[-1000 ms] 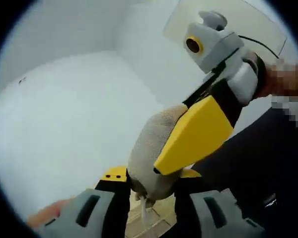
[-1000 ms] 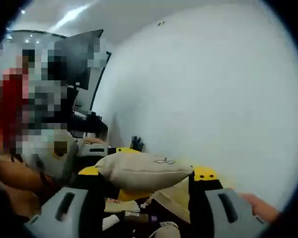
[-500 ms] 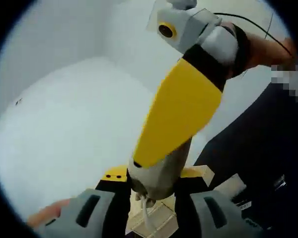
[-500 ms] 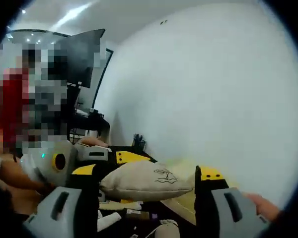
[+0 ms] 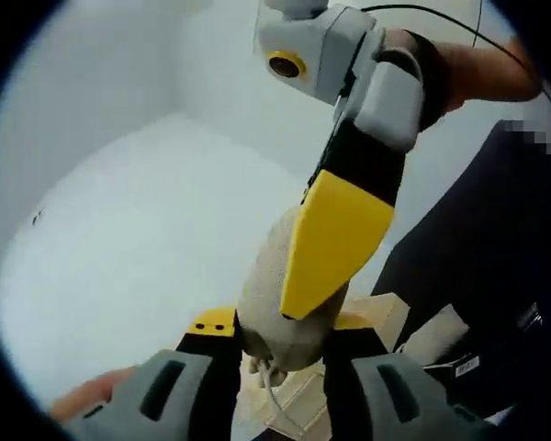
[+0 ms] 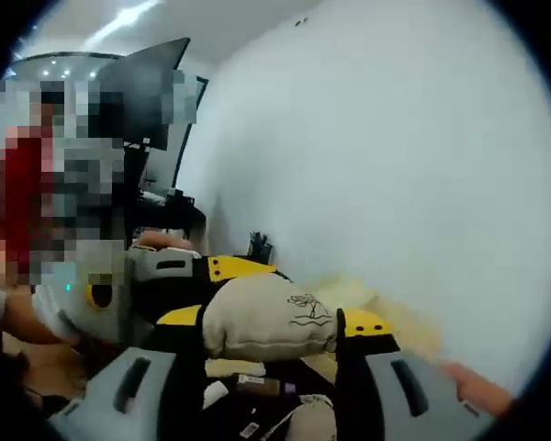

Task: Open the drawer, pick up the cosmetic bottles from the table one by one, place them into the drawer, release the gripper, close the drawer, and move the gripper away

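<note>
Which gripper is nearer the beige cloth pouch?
Neither: both touch it. The left gripper clamps one end of the beige cloth pouch, and the right gripper clamps it from the other side.

In my left gripper view, a cloth pouch (image 5: 275,303) sits at lower centre between my left gripper's (image 5: 274,333) fingers, and the right gripper (image 5: 335,241) comes down from the upper right onto it. In my right gripper view, the pouch (image 6: 268,319) lies at lower centre between the right gripper's (image 6: 262,333) fingers, with the left gripper (image 6: 179,276) just left of it and a wall (image 6: 395,156) behind.
</note>
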Action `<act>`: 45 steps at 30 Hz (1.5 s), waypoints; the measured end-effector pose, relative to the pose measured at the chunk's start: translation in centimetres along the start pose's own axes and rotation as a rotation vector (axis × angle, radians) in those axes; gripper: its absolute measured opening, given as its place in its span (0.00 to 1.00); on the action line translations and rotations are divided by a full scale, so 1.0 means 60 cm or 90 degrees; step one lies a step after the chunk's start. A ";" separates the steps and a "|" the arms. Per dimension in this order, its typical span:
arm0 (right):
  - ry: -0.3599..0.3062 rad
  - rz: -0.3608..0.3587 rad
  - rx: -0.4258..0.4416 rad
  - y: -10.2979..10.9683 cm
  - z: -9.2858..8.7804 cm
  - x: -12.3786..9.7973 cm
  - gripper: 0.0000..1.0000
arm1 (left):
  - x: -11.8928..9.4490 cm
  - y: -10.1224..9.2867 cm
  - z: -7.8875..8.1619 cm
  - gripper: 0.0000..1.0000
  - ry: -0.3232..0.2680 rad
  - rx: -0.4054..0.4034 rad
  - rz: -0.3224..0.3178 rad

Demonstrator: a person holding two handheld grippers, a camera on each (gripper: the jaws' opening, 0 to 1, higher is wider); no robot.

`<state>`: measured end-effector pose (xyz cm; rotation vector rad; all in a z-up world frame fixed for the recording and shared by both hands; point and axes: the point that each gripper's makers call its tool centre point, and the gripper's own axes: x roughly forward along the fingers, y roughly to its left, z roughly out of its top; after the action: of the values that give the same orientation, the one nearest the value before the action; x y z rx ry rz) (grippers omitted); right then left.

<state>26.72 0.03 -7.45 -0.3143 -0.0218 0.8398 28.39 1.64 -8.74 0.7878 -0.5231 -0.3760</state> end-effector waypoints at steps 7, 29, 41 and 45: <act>-0.016 -0.009 0.004 -0.011 0.001 -0.003 0.49 | -0.004 -0.007 0.008 0.38 -0.034 -0.083 -0.013; -0.185 -0.069 0.059 -0.084 0.060 -0.066 0.49 | -0.050 -0.017 -0.006 0.75 -0.105 -0.780 -0.242; -0.276 -0.093 -0.016 -0.051 0.081 -0.078 0.49 | -0.036 0.009 0.065 0.89 -0.260 -1.147 -0.324; -0.291 -0.092 -0.054 -0.027 0.077 -0.074 0.49 | -0.020 0.039 0.065 0.88 -0.290 -1.231 -0.294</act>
<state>24.29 -3.02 -2.11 -0.1924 -0.5014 0.7528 25.46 1.55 -5.07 -1.1091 -0.1769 -1.2051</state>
